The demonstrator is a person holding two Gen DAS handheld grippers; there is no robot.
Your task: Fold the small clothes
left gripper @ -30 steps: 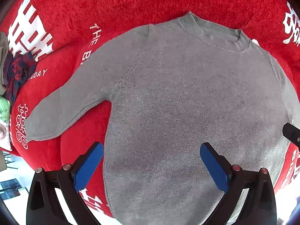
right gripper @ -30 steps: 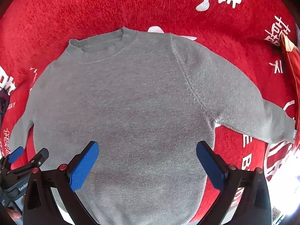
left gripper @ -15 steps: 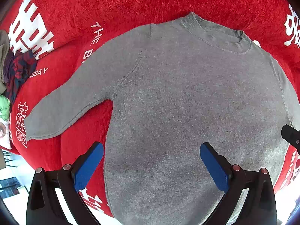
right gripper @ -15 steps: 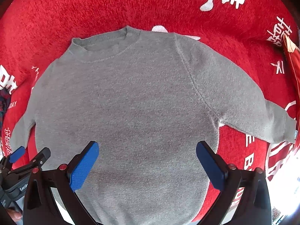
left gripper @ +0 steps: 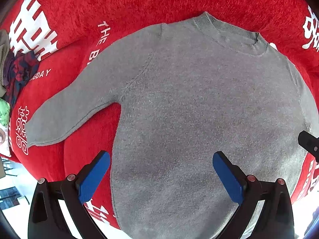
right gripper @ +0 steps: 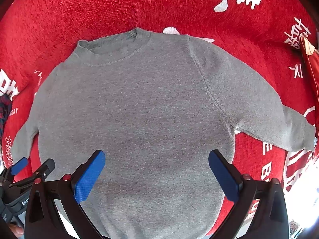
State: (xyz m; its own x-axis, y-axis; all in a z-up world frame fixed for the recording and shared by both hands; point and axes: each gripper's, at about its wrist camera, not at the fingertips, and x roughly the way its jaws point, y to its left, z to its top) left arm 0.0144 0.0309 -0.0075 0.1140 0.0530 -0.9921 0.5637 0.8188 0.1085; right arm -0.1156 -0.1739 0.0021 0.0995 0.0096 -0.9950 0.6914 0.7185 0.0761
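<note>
A small grey sweater [left gripper: 199, 109] lies flat on a red cloth, collar away from me, both sleeves spread out. My left gripper [left gripper: 159, 171] is open and empty above the sweater's lower left part, its left finger over the red cloth beside the hem. The left sleeve [left gripper: 65, 111] stretches out to the left. In the right wrist view the sweater [right gripper: 139, 109] fills the middle and my right gripper [right gripper: 157, 171] is open and empty above its lower part. The right sleeve [right gripper: 279, 119] reaches right. The left gripper [right gripper: 30, 167] shows at the lower left edge.
The red cloth [left gripper: 159, 0] carries white lettering and characters. A pile of dark patterned clothes [left gripper: 16, 73] lies at the far left. A red folded item [right gripper: 311, 63] lies at the right edge. The cloth's near edge drops off to a bright floor [left gripper: 12, 179].
Both grippers have drifted slightly back and down, so the sweater sits a little lower in both views. Both stay open.
</note>
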